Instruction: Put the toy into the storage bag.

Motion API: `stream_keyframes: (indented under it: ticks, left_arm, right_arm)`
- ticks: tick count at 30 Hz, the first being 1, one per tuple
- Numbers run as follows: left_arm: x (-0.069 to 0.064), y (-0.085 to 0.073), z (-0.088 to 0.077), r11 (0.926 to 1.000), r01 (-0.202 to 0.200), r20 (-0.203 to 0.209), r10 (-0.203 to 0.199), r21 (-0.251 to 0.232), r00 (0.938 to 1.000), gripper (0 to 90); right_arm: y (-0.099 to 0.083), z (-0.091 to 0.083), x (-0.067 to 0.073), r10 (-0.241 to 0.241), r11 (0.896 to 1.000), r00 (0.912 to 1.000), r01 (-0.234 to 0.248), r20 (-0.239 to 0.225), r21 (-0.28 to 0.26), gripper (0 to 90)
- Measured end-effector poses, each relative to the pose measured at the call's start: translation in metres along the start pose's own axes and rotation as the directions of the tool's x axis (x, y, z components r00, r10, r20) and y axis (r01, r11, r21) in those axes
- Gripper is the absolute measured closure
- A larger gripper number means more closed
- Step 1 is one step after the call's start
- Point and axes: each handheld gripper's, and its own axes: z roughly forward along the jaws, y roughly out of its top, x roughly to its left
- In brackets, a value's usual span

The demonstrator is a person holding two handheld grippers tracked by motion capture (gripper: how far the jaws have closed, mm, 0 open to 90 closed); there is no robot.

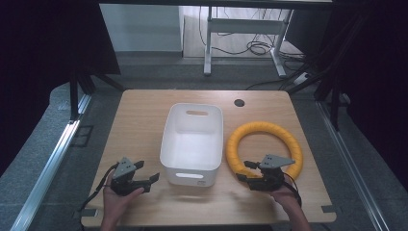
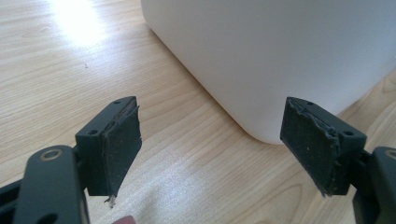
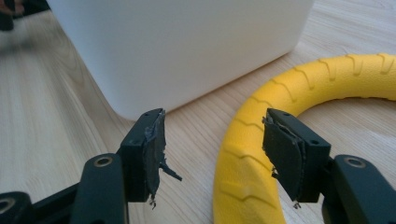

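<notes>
The right gripper [image 3: 212, 156], jaws parted and empty, straddles the near arc of the ribbed yellow foam ring [image 3: 247, 163]; the step looks like grasping, so closing comes next.

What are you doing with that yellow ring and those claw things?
A person sits at a wooden table with a gripper in each hand. The right gripper is open, its jaws astride the near edge of the yellow ring, which lies flat beside a white bin. Nothing is gripped yet. The left gripper is open too, near the bin's other side, with nothing between its jaws. The bin looks empty.
</notes>
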Motion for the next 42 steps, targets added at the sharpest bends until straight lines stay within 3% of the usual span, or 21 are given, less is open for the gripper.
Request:
stream_keyframes:
  ticks: [2,5,11,25,32,37,38,40,42]
  left_arm:
    - [-0.002,-0.002,-0.002,0.9999,-0.004,0.021,0.003,0.009,0.9998,19.6]
    - [-0.006,-0.004,-0.003,0.9995,-0.01,0.014,0.01,0.029,0.9999,19.3]
    - [-0.011,0.001,-0.003,0.9994,-0.012,0.023,0.012,0.032,0.9997,19.2]
    - [-0.019,-0.004,0.008,0.9952,-0.055,0.048,0.051,0.081,0.9976,19.6]
    - [-0.016,-0.001,0.01,0.9969,-0.052,0.077,0.047,0.059,0.9959,21.2]
    - [-0.017,-0.002,0.013,0.995,-0.062,0.065,0.056,0.079,0.9963,21.2]
    - [-0.017,-0.002,0.013,0.994,-0.062,0.055,0.058,0.09,0.9968,21.2]
    - [-0.017,-0.002,0.013,0.9934,-0.063,0.056,0.057,0.096,0.9968,21.2]
    - [-0.018,-0.003,0.015,0.993,-0.061,0.056,0.055,0.101,0.9969,21.1]
  right_arm:
    - [0.003,-0.001,-0.002,-0.007,1.0,1.0,0.007,-0.002,-0.005,38.9]
    - [0.005,-0.001,-0.004,-0.009,1.0,0.9999,0.009,-0.009,-0.002,37.8]
    - [0.003,-0.001,-0.012,0.026,0.999,0.9989,-0.025,-0.039,0.031,36.4]
    - [0.009,0.003,-0.01,0.012,0.995,0.9998,-0.013,0.014,0.102,35.2]
    - [0.017,-0.001,-0.006,0.005,0.991,0.9991,-0.011,0.041,0.136,35.4]
    - [0.027,-0.017,-0.015,0.005,0.978,0.9975,-0.02,0.071,0.209,35.3]
    - [0.032,-0.021,-0.021,-0.006,0.967,0.9977,-0.012,0.068,0.256,35.1]
    - [0.033,-0.021,-0.023,-0.009,0.962,0.9975,-0.01,0.069,0.271,35.0]
    - [0.037,-0.022,-0.027,-0.022,0.952,0.9975,0.0,0.068,0.307,34.7]
